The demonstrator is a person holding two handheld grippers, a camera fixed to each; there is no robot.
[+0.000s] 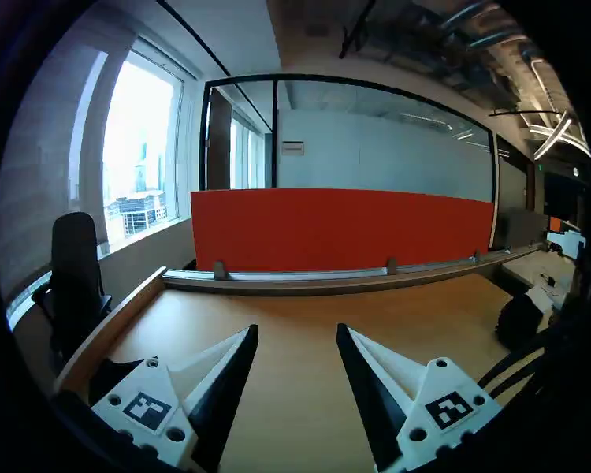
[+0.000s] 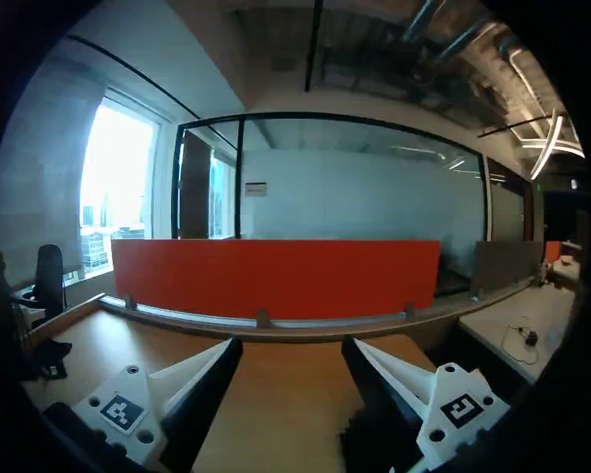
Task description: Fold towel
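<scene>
My left gripper [image 1: 295, 329] is open and hovers over a bare wooden desk [image 1: 295, 378] with nothing between its fingers. My right gripper [image 2: 291, 343] is open too, above the same kind of desk top [image 2: 280, 402]. A dark, rough-textured thing [image 2: 364, 430] lies low by the right gripper's right-hand finger; I cannot tell if it is cloth. A black lump [image 1: 520, 319] sits on the desk to the right in the left gripper view, and what it is stays unclear.
An orange divider panel [image 1: 339, 229] on a grey rail bounds the desk's far edge. A black chair [image 1: 75, 276] stands at the left by the windows. A white desk [image 2: 516, 323] with a cable lies to the right.
</scene>
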